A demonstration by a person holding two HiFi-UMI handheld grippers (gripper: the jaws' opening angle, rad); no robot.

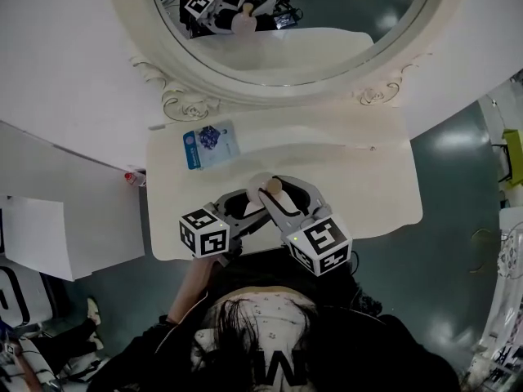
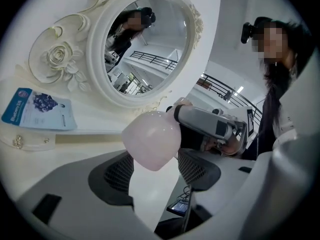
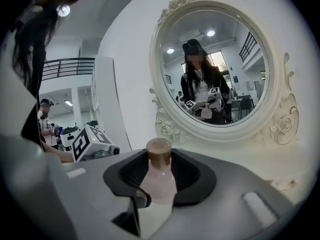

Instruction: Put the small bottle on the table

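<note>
The small pink bottle (image 1: 274,190) with a brown cap hangs just above the front part of the white dressing table (image 1: 368,178). My right gripper (image 1: 278,196) is shut on it. In the right gripper view the bottle (image 3: 160,179) stands upright between the dark pads (image 3: 197,176). My left gripper (image 1: 255,207) comes in from the left with its jaws apart. In the left gripper view the bottle's rounded body (image 2: 151,139) sits at the far end of the left gripper (image 2: 157,164), just above the pads (image 2: 120,171). No pad visibly presses on it. The right gripper (image 2: 210,124) shows behind the bottle.
A blue sachet (image 1: 211,144) lies at the table's back left, below the oval mirror (image 1: 294,23) with its carved white frame. A small gold trinket (image 2: 19,142) rests near the sachet. The table's front edge is right under the grippers, and a white panel (image 1: 49,235) stands at the left.
</note>
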